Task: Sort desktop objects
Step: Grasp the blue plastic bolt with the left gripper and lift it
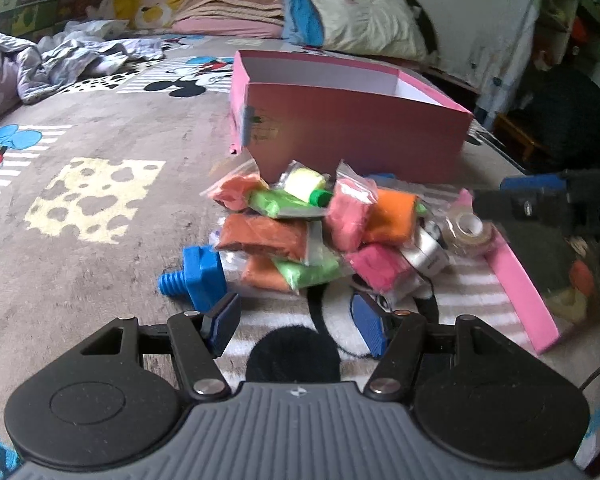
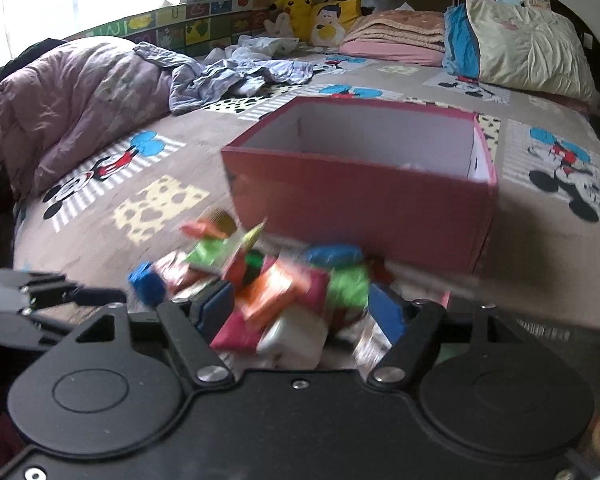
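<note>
A pile of small bags of coloured clay lies on the bed in front of an open pink box. A blue toy bolt rests at the pile's left, with a tape roll and a white block at its right. My left gripper is open just short of the pile, holding nothing. In the blurred right wrist view, my right gripper is open, its fingers spread around the near side of the pile. The pink box stands behind, and the blue bolt lies to the left.
A pink box lid lies to the right of the pile. The bed holds a crumpled quilt, loose clothes, pillows and plush toys at the far end. My left gripper's fingers show at the left.
</note>
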`<state>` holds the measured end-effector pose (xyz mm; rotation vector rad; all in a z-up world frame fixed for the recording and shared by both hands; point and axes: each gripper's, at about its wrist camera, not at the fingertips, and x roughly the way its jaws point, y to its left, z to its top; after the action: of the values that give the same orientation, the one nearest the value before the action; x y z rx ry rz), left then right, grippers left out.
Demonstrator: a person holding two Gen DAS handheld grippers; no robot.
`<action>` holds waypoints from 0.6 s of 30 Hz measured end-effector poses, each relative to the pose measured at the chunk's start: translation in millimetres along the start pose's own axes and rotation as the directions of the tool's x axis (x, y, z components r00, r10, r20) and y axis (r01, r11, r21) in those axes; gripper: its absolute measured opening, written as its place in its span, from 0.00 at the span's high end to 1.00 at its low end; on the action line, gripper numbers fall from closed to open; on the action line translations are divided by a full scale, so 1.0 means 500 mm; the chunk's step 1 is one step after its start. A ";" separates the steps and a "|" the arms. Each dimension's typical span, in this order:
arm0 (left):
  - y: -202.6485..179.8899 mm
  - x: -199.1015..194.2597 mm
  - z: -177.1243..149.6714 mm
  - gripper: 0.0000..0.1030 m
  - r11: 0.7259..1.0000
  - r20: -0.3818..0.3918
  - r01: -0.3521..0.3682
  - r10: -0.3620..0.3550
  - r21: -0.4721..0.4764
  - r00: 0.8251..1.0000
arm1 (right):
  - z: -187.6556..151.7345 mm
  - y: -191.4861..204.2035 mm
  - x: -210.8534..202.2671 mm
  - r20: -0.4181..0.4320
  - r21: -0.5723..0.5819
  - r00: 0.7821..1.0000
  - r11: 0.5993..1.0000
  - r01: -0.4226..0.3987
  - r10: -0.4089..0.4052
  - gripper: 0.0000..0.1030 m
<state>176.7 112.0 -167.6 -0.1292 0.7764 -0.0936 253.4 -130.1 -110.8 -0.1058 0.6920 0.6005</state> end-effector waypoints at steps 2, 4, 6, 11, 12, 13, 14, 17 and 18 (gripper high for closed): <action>0.002 -0.003 -0.015 0.41 1.000 -0.004 0.018 -0.018 0.016 1.000 | -0.028 0.014 -0.006 -0.006 -0.010 1.000 1.000 0.002 -0.003 0.28; 0.003 -0.006 -0.030 0.41 0.999 -0.008 0.030 -0.029 0.035 1.000 | -0.057 0.031 -0.008 -0.018 -0.029 1.000 1.000 0.007 -0.007 0.28; 0.003 -0.009 -0.043 0.41 0.998 -0.008 0.035 -0.035 0.048 0.999 | -0.083 0.040 -0.006 -0.030 -0.029 1.000 1.000 0.005 -0.006 0.28; 0.012 -0.009 -0.054 0.41 0.999 0.004 0.037 -0.037 0.029 0.999 | -0.136 0.058 -0.009 -0.051 -0.013 0.999 1.000 -0.004 0.003 0.28; 0.016 -0.010 -0.051 0.41 1.000 0.024 0.011 -0.012 0.025 1.000 | -0.145 0.061 -0.010 -0.053 -0.008 0.999 1.000 -0.007 0.006 0.28; 0.020 -0.011 -0.048 0.41 1.000 0.045 -0.014 0.013 0.020 0.999 | -0.154 0.064 -0.012 -0.056 -0.003 0.998 1.000 -0.009 0.009 0.28; 0.026 -0.010 -0.044 0.41 0.999 0.062 -0.039 0.038 0.013 0.997 | -0.164 0.067 -0.013 -0.058 0.001 0.998 1.000 -0.012 0.012 0.28; 0.055 0.009 -0.021 0.41 0.994 0.079 -0.111 0.112 -0.010 0.991 | -0.189 0.079 -0.017 -0.069 0.001 0.997 1.000 -0.018 0.018 0.28; 0.065 0.018 -0.014 0.41 0.992 0.077 -0.129 0.130 -0.013 0.989 | -0.196 0.082 -0.017 -0.075 0.000 0.997 1.000 -0.021 0.021 0.28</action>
<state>179.6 142.6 -183.7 -0.0887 0.7057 0.0374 169.7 -128.1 -176.8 -0.1227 0.7666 0.6199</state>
